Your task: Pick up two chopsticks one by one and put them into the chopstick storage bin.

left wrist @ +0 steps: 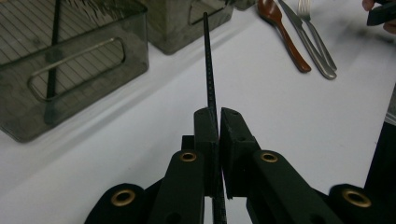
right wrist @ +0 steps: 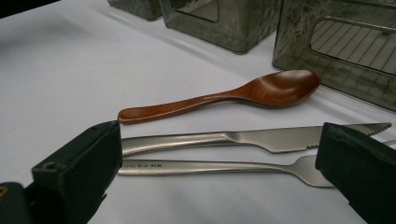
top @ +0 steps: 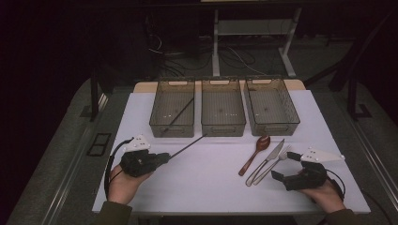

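Left tool point(left wrist: 218, 116) clamps a black chopstick point(left wrist: 208, 65), open tabletop point(top: 206, 178) around; right tool point(right wrist: 219, 163) gapes.

table point(top: 155, 187): white | on it: three bins point(top: 223, 114), spoon point(top: 254, 155), knife point(top: 268, 159), fork point(top: 276, 161)

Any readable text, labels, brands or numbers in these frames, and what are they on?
Fork handle: a small stamped mark, too small and blurred to read with certainty.
Knife, wooden spoon, black chopstick, the three clear bins and both grippers, left gripper and right gripper: no lettering visible.
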`<state>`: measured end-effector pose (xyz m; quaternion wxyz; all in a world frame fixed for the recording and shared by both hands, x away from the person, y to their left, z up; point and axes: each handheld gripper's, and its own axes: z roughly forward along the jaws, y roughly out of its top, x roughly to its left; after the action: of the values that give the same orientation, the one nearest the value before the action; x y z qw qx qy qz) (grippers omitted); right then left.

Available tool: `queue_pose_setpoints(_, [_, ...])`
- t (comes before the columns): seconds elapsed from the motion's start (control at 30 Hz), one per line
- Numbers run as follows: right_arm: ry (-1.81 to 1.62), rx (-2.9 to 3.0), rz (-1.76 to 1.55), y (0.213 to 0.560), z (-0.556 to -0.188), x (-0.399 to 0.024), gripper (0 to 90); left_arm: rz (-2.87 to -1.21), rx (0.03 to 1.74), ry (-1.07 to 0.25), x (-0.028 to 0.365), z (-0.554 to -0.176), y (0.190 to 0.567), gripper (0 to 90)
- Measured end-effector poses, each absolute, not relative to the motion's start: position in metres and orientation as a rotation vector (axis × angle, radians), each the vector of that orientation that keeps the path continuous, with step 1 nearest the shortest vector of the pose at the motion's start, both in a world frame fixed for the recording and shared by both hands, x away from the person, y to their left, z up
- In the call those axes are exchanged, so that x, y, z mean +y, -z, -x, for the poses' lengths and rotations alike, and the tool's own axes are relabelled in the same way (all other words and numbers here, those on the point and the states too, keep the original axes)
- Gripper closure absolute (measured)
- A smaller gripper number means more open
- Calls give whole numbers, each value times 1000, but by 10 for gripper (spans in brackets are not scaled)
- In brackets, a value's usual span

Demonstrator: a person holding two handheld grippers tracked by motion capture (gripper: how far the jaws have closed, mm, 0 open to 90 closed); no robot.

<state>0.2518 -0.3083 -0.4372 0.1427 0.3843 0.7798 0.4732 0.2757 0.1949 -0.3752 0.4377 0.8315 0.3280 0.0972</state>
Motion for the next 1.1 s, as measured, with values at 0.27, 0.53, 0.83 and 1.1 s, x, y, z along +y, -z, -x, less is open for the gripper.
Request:
queue_pose_setpoints(0.27, [-1363, 2247, -1114, 438, -252, -308, 1, -2022, 806, -271, 193, -297, 357, 850])
queue_pose_setpoints(0.53, [-1369, 2239, -1127, 438, -250, -309, 1, -1986, 808, -290, 194, -320, 339, 851])
queue_pose_setpoints(0.83, [-1369, 2236, -1125, 438, -250, -309, 1, -1985, 834, -330, 192, -346, 329, 850])
queue_pose_setpoints(1.1, [-1370, 2239, -1137, 437, -250, -310, 1, -1972, 865, -366, 191, -366, 326, 850])
